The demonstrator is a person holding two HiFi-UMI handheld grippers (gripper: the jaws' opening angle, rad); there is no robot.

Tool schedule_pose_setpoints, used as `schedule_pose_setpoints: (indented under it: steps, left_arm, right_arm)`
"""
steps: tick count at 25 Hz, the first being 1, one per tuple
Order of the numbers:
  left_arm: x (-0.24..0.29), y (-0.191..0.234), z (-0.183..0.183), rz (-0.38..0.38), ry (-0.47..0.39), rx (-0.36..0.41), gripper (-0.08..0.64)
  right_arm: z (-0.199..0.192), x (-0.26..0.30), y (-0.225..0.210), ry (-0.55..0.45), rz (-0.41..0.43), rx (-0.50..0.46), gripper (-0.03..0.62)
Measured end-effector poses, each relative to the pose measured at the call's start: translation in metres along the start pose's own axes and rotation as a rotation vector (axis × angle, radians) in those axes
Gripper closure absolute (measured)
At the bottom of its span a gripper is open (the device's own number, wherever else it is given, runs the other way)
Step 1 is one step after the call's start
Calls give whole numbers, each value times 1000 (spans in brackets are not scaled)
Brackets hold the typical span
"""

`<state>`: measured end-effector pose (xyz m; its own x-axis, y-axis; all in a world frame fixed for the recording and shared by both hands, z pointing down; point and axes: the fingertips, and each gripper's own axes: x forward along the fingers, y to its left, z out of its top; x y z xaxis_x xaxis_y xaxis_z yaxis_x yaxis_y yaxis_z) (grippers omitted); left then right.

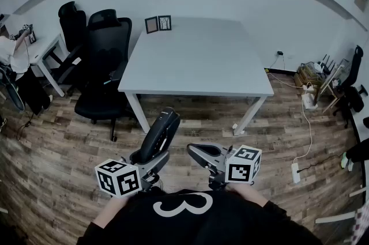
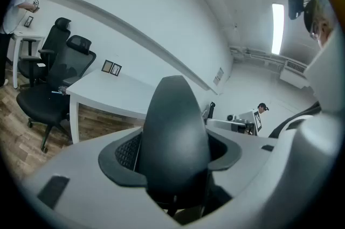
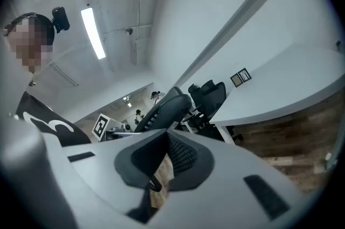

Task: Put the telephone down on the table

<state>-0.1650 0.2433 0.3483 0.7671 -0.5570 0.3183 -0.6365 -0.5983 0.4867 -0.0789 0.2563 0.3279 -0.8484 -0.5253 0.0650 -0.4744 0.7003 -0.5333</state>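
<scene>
The telephone is a black handset held in the air over the wood floor, short of the white table. My left gripper is shut on its lower end, and the handset points up and forward toward the table's near edge. In the left gripper view the telephone stands upright between the pads of the left gripper. My right gripper hangs beside it on the right, jaws together and holding nothing. In the right gripper view the telephone shows to the left beyond the right gripper.
Two small picture frames stand at the table's far left corner. Black office chairs crowd the table's left side. A cable and power strips lie on the floor at the right. A white desk stands far left.
</scene>
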Motion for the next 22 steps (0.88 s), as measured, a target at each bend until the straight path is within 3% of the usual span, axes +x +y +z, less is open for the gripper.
schedule_pose_setpoints:
  steps: [9,13,22]
  left_arm:
    - [4,-10,-1,-3,5,15,267]
    - [11,-17,-4,-19,8,18,267]
    - [25,-29,-2,-44,8,17,267]
  right_arm:
    - [3,-13,1,-19,7,-7,584]
    - [3,-22,1,-35,21,38,584]
    - [13,-42,-7,-70,-10,46,584]
